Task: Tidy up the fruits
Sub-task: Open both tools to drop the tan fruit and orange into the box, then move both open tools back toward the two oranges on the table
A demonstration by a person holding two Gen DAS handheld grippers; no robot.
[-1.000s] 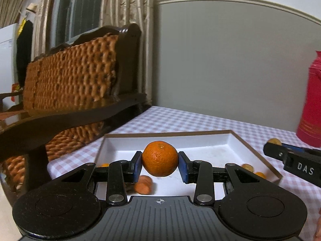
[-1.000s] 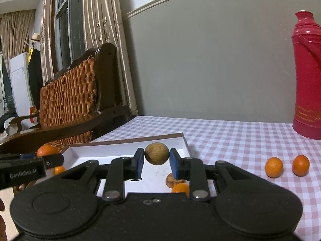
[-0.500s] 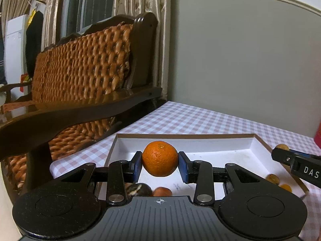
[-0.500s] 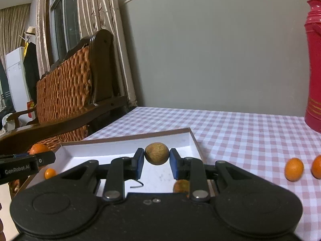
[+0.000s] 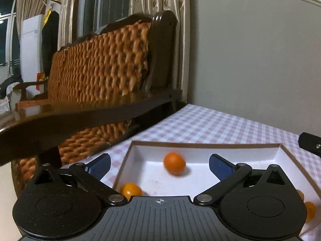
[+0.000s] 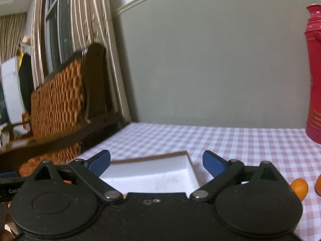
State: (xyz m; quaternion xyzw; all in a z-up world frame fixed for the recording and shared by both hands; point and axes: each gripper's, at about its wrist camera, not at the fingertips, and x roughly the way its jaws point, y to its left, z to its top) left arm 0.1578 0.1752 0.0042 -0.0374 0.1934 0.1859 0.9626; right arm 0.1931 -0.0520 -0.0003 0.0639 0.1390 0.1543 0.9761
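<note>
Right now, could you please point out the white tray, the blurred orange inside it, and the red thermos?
white tray (image 5: pixel 202 150), left wrist view, far inner wall.
blurred orange (image 5: pixel 174 163), left wrist view, centre.
red thermos (image 6: pixel 314 76), right wrist view, body.

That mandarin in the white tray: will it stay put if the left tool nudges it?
Probably not. The mandarin is round and already motion-blurred, so it likely rolls. The tray wall should stop it. Its rind looks firm enough for a gentle pinch.

An orange mandarin (image 5: pixel 174 163) lies in the white tray (image 5: pixel 200 152) on a pink-and-white checked tablecloth (image 6: pixel 230 140) by a red thermos (image 6: pixel 314 76).
</note>
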